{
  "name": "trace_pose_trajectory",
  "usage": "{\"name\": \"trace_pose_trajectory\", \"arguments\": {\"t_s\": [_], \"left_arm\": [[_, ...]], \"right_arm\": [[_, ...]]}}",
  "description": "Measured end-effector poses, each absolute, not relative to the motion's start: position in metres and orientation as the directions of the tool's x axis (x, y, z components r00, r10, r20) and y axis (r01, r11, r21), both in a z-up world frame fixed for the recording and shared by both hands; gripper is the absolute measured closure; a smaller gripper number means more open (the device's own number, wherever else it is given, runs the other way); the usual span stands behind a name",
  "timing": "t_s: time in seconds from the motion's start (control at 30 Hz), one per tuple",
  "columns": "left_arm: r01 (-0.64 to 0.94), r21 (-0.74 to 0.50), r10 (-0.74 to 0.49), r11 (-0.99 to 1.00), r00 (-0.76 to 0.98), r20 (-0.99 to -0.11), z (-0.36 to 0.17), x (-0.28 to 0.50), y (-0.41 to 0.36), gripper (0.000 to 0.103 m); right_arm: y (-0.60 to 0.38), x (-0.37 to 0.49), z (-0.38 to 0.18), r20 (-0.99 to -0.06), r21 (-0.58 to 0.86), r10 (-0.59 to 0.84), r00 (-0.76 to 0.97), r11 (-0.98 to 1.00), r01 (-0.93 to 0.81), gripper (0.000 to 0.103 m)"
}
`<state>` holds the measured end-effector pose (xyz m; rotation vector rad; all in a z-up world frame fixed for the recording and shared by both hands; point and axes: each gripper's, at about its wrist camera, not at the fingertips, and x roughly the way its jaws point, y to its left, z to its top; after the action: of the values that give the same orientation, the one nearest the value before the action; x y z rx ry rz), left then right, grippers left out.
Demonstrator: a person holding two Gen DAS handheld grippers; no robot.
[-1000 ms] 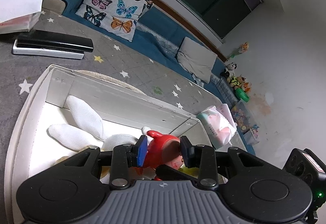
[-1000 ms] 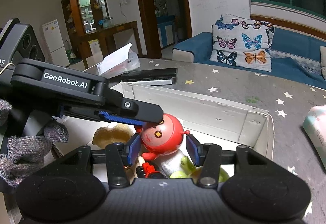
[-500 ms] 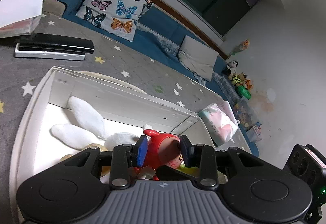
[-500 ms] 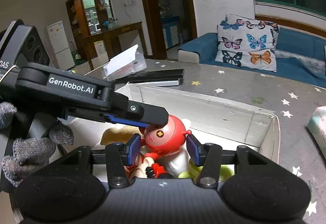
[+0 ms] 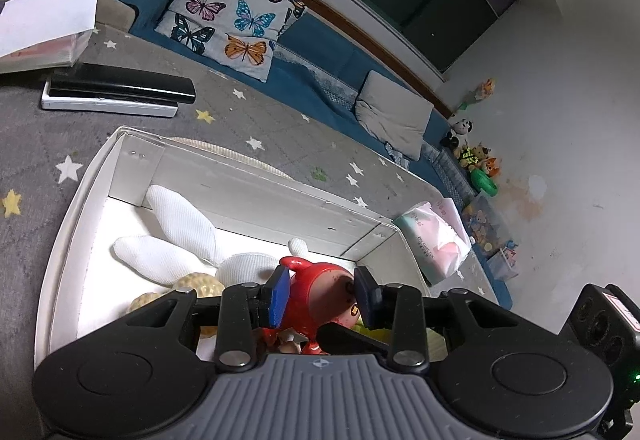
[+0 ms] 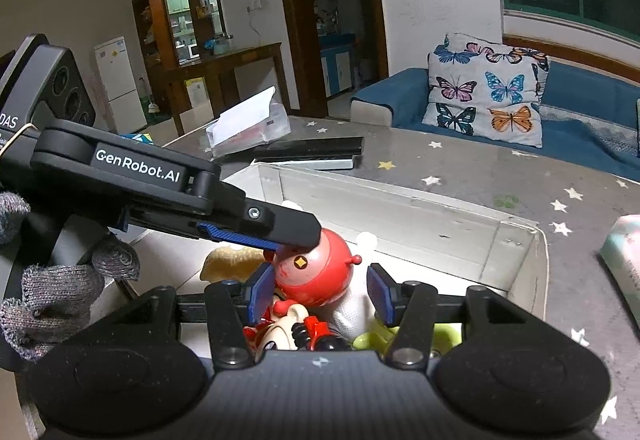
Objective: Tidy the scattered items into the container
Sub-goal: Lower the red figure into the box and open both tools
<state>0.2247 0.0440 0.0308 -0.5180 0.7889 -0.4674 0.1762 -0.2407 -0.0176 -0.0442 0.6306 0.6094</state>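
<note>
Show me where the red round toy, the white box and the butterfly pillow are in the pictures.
red round toy [image 6: 316, 268], right wrist view, on its head.
white box [image 5: 256, 196], left wrist view, on its far inner wall.
butterfly pillow [image 6: 486, 88], right wrist view, on its front face.

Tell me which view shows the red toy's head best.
The right wrist view: the red toy shows its round head with the face marking, a knob on its side and the body below. The left wrist view shows only the toy's back, between the left fingers and partly hidden behind them.
</note>
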Motion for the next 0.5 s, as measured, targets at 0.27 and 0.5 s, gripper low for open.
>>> {"name": "trace_pose_trajectory", "arguments": {"t_s": [0.27,0.5], "left_arm": [[0.189,-0.581,-0.553,0.792,0.626,-0.55,0.035,0.215,0.047,0.066],[0.198,-0.546,-0.526,0.814,0.651,-0.547,0.045,0.195,0.044,0.066]], "right_arm": [[-0.243,0.165,-0.012,-0.552,0.127,0.514,0.656,0.83,-0.543,0.041],[-0.245,0.151,-0.006,-0.54,0.124,0.513,0.667,0.833,-0.54,0.038]]}}
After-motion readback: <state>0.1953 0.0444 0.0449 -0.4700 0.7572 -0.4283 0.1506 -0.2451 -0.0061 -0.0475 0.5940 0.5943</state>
